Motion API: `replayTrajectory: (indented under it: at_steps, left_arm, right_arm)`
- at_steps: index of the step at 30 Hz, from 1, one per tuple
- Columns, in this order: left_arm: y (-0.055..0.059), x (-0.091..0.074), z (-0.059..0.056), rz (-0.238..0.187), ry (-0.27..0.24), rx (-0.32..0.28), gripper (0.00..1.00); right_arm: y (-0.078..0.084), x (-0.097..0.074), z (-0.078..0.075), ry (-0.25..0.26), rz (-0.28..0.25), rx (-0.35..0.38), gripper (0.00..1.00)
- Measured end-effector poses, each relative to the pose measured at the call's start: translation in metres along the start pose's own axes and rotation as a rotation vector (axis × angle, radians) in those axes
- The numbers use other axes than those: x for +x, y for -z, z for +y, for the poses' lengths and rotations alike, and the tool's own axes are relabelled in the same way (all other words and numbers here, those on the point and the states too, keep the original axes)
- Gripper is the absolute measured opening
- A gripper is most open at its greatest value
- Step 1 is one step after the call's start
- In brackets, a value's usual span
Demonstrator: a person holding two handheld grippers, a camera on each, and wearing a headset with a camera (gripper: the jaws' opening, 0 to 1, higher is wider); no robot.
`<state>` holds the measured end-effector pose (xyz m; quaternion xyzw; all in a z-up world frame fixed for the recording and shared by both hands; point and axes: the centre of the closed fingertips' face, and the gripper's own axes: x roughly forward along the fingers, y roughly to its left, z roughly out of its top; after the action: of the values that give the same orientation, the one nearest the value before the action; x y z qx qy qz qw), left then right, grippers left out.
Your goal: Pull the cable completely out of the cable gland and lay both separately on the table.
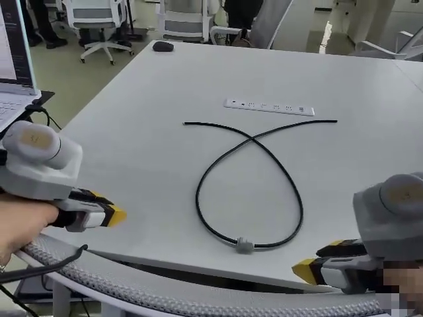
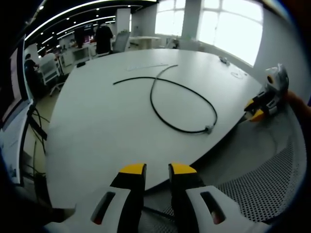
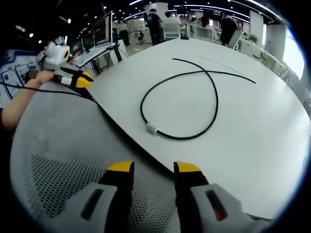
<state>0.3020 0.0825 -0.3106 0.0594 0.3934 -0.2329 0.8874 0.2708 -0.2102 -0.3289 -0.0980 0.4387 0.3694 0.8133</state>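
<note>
Open-plan office. Large white table [image 1: 165, 152] with a rounded near edge. A white power strip [image 1: 268, 107] and a dark mouse [image 1: 162, 46] lie toward its far side. Open laptop [image 1: 13, 59] at left, beside the table. White office chairs [image 1: 99, 20] stand beyond on a pale floor [image 1: 73, 79]. Grey mesh chair back [image 1: 165, 297] sits against the near edge. Bright windows [image 2: 228, 29]. Strip lights [image 3: 194, 7] on a dark ceiling.

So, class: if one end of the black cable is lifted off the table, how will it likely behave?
Probably floppy: the black cable lies in a loose crossed loop. Likely light, being thin. The grey cable gland on it may weigh that stretch down.
</note>
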Motion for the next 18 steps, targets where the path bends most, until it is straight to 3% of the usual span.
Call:
replayTrajectory:
  at_steps: [18]
  left_arm:
    - [0.0046, -0.0003, -0.0016, 0.027, -0.007, -0.004, 0.21]
  right_arm:
    - [-0.0008, -0.0007, -0.0006, 0.009, -0.005, -0.022, 0.34]
